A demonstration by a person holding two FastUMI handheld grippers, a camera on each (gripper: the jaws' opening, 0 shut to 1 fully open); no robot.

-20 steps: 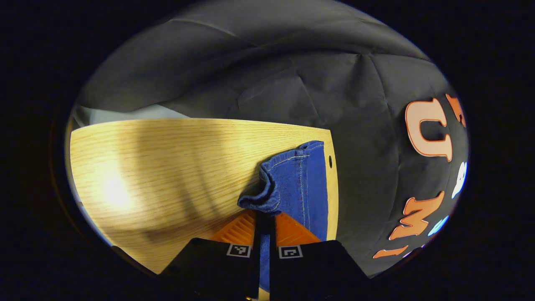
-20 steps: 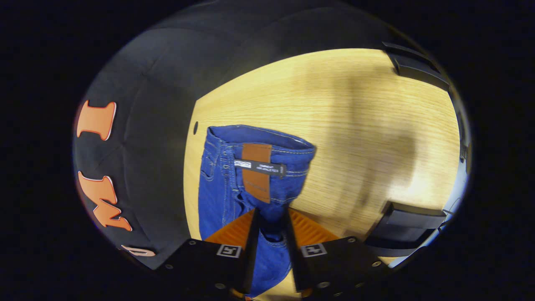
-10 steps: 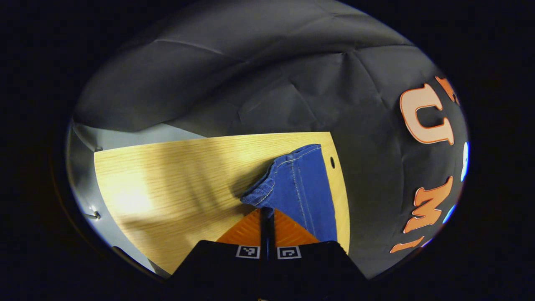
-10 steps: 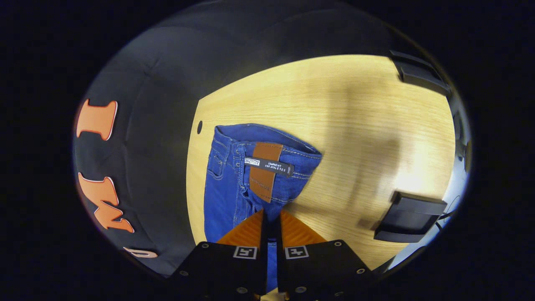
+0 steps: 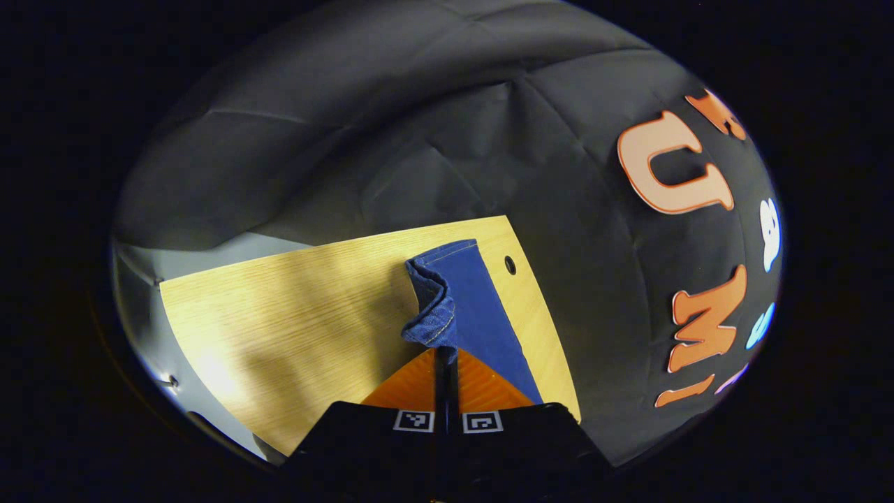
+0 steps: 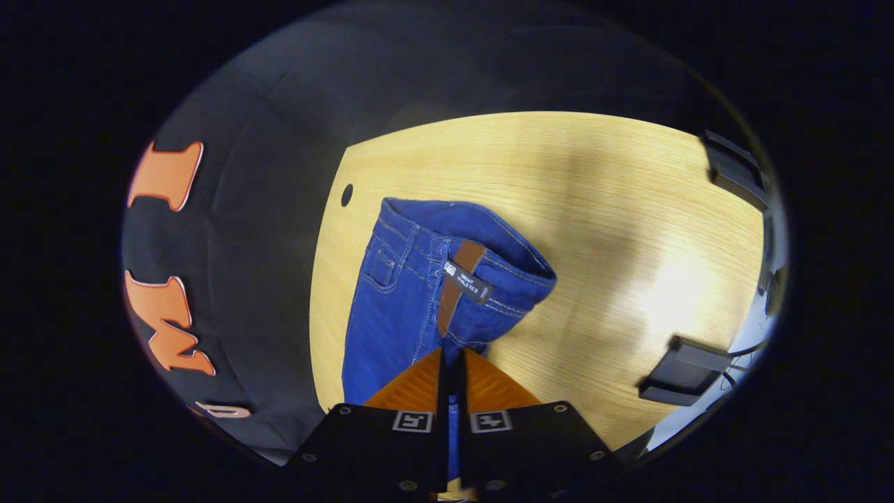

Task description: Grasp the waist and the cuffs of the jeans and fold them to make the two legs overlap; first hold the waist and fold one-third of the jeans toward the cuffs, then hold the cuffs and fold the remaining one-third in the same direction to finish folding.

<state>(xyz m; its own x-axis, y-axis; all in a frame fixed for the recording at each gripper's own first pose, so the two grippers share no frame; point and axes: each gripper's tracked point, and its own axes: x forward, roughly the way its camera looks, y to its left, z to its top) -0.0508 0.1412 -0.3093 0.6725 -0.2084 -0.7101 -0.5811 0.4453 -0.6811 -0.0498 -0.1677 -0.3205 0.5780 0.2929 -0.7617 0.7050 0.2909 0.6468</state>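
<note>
Left gripper view: my left gripper (image 5: 445,353) pinches a cuff (image 5: 434,318) of the jeans (image 5: 482,314), fingers pressed tight on the bunched hem. The leg runs away over the wooden table (image 5: 293,314) to its far edge, near a small hole (image 5: 510,265) in the top. Against half a second ago, the table has slid lower and the cloth wall takes more of the picture, while the hem has curled up and over toward the leg beyond it. I judge that the cuff is coming off the wood.

Right gripper view: my right gripper (image 6: 451,363) is clamped on the waist (image 6: 482,279), just below the brown patch (image 6: 457,286). The waistband has rolled over since a second ago, the patch narrowing to a thin strip as the denim twists. A dark device (image 6: 681,370) with cables sits at the table's near right corner, well apart from the cloth.

Both ends are gripped and rising, so the lengthwise fold that lays one leg on the other looks under way; the thirds are not yet begun.
</note>
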